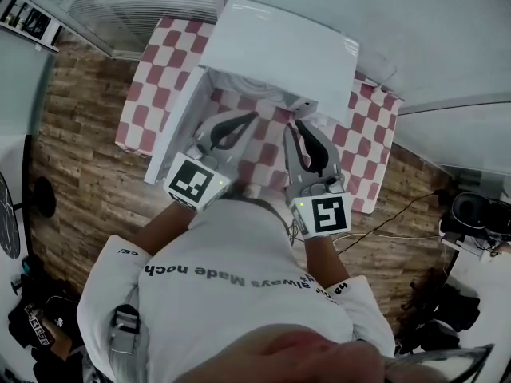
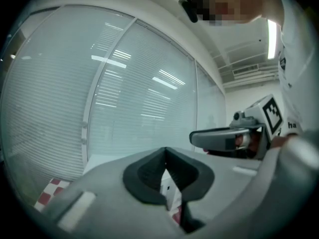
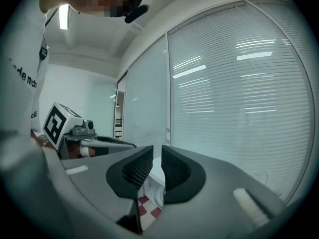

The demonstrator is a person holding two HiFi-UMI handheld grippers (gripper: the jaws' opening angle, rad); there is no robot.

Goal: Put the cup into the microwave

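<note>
Pink-checked tablecloth (image 1: 144,94); white microwave (image 1: 279,46) at 12 o'clock, door (image 1: 172,130) open. Cup (image 1: 257,86) seemingly at its mouth, unheld. Left gripper (image 1: 249,118) pinched together, empty; right gripper (image 1: 300,126) barely parted, empty. Likely next: reach forward, seat cup fully inside.

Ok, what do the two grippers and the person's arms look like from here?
Both look alike. The left gripper and right gripper have light grey curved plastic jaws lined with black ribbed pads. Each carries a white cube with black square markers. The person wears a white long-sleeved top with black lettering across it, and the sleeves reach the wrists.
</note>
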